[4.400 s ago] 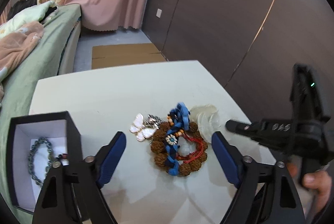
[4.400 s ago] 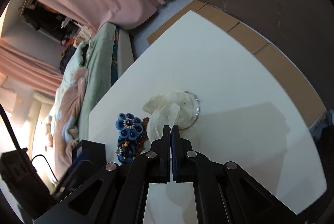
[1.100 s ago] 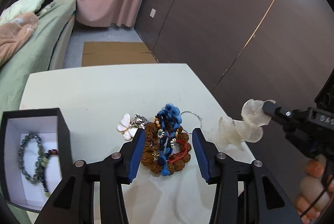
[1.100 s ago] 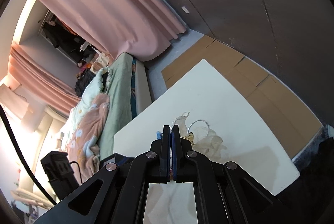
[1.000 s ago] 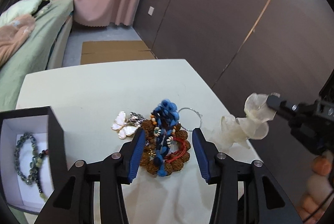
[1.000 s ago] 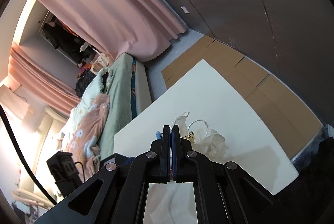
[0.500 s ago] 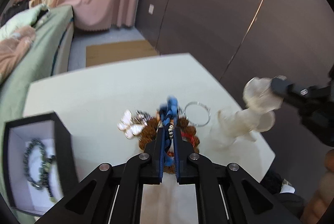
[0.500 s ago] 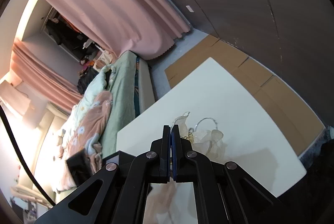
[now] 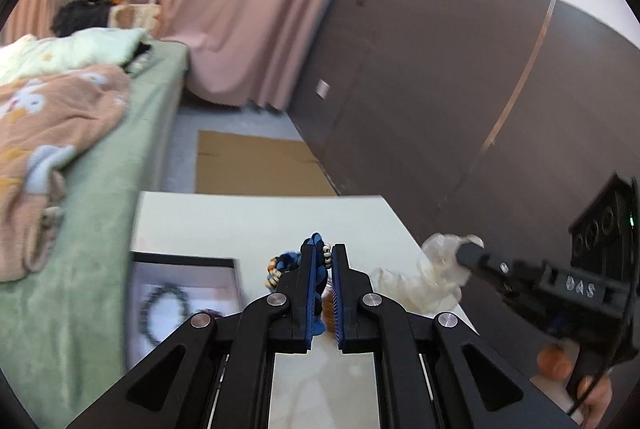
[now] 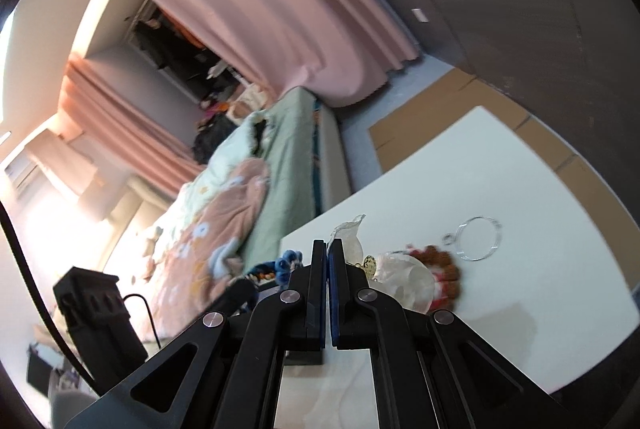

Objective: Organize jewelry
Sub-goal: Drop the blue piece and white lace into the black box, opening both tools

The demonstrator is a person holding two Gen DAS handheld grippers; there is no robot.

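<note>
My left gripper [image 9: 324, 249] is shut on a blue beaded flower bracelet [image 9: 316, 283] and holds it lifted above the white table [image 9: 248, 225]. It also shows in the right wrist view [image 10: 286, 263]. My right gripper [image 10: 328, 243] is shut on a translucent white petal piece [image 10: 404, 283] and holds it in the air; this piece shows at the right in the left wrist view [image 9: 424, 279]. The brown seed bracelet with red cord [image 10: 444, 269] and a thin silver ring [image 10: 478, 237] lie on the table. The open black box [image 9: 176, 303] holds two bead bracelets.
A bed with green and pink bedding [image 9: 60, 133] runs along the table's left side. Flat cardboard [image 9: 248, 165] lies on the floor beyond the table. A dark wardrobe wall [image 9: 460, 101] stands to the right.
My left gripper shut on the blue flower bracelet, lifted it and swung left toward the box. My right gripper kept the petal piece raised and swung left too.
</note>
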